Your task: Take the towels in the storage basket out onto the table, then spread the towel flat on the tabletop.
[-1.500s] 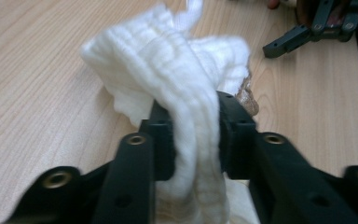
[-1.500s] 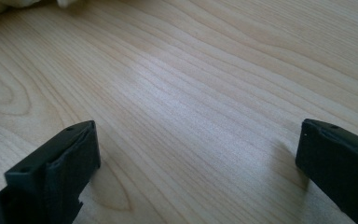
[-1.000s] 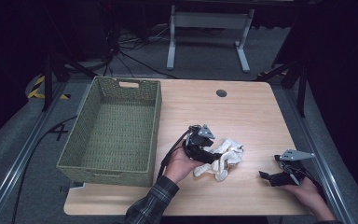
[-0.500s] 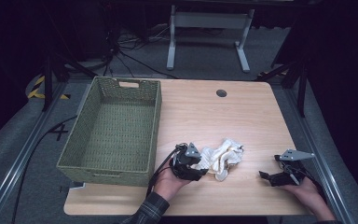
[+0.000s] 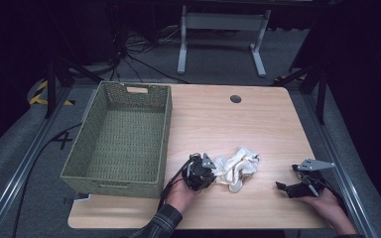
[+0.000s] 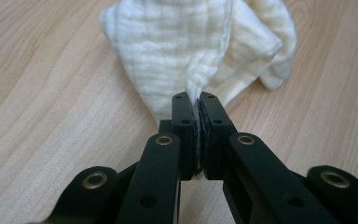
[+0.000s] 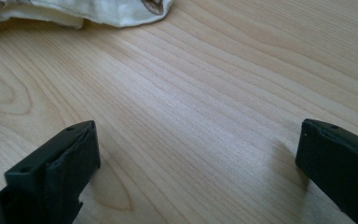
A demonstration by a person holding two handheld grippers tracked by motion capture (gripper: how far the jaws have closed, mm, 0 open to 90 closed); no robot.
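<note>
On wooden table [image 5: 258, 124], left tool [image 6: 198, 109] pinching crumpled cloth [image 6: 191, 51], right tool [image 7: 196, 154] released, cloth cropped.

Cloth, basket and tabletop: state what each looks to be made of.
Cloth: soft cream woven fabric, probably cotton gauze; ribbed crinkles and stitched hem show where the left gripper pinches it.
Basket: olive-green woven wicker or similar fibre, matte; the weave is visible on walls and floor.
Tabletop: pale wood or wood-look laminate, smooth; grain lines show.

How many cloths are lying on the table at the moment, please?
1. A crumpled cream cloth lies on the table's near side, right of the green basket, with the left gripper pinching its edge. None shows inside the basket.
</note>
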